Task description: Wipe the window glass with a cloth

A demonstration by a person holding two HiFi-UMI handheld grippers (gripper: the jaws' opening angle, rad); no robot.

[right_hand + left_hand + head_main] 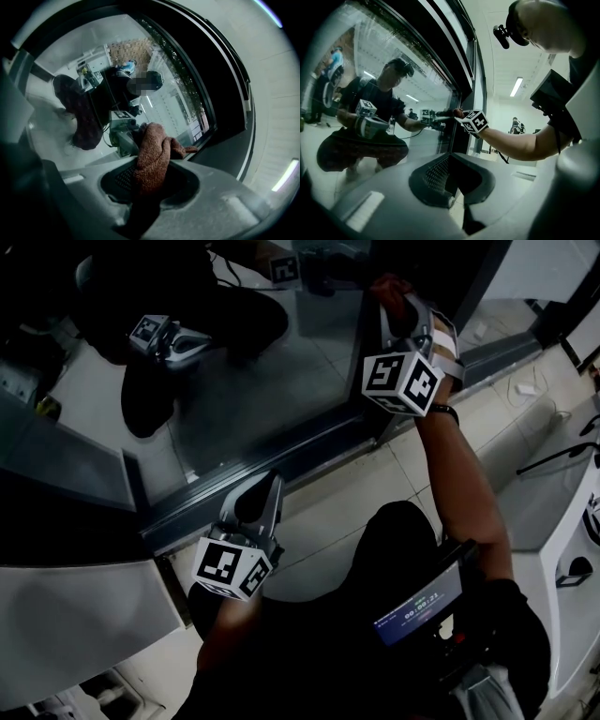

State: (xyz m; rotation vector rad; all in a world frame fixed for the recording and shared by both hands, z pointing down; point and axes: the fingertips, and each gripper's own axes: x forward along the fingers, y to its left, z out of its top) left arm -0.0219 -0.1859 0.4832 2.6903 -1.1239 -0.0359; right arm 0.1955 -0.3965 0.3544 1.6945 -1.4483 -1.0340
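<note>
The window glass (pixel 281 362) fills the upper left of the head view and mirrors the crouching person and both grippers. My right gripper (pixel 392 298) is shut on a reddish-brown knitted cloth (pixel 386 285) and holds it against the glass near the pane's right edge. In the right gripper view the cloth (pixel 152 154) bulges out between the jaws of that gripper (pixel 150 173), touching the glass (pixel 93 93). My left gripper (pixel 267 486) hovers low by the bottom frame, jaws together and holding nothing. In its own view the left gripper (pixel 452 161) points along the glass (pixel 393 79).
A dark metal window frame (pixel 281 460) runs along the bottom of the pane, above a pale tiled floor (pixel 347 493). A white cabinet (pixel 75 606) stands at the left and white furniture (pixel 572 521) at the right. Cables (pixel 525 385) lie on the floor beyond the right arm.
</note>
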